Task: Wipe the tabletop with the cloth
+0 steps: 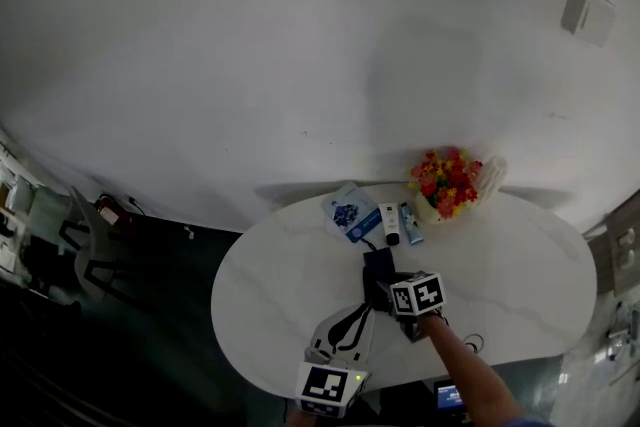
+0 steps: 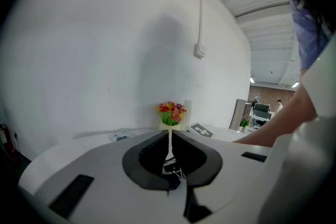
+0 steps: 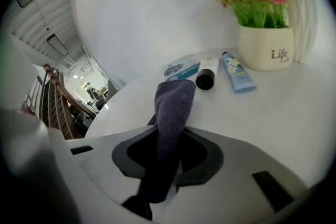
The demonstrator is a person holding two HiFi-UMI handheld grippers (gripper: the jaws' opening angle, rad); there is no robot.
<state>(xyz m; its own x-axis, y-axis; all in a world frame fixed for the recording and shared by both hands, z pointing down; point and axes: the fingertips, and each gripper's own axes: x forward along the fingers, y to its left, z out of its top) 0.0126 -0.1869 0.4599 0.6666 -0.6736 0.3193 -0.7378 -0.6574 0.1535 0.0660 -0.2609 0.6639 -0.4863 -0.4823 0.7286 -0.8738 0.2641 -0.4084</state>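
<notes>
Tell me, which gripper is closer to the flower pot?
Right. The right gripper, holding the cloth, is mid-table, a little short of the flower pot; the left gripper sits farther back by the table's near edge.

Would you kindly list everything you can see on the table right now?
table: one, white, oval, by the wall
flower pot: one, cream, red, pink and yellow flowers, far edge
blue tube: one, beside the flower pot
white tube: one, black cap, beside the blue tube
packet: one, blue and white, beside the white tube
cloth: one, dark grey, in the right gripper
left gripper: one, white, shut, empty
right gripper: one, white, shut on the cloth
forearm: one, behind the right gripper
</notes>
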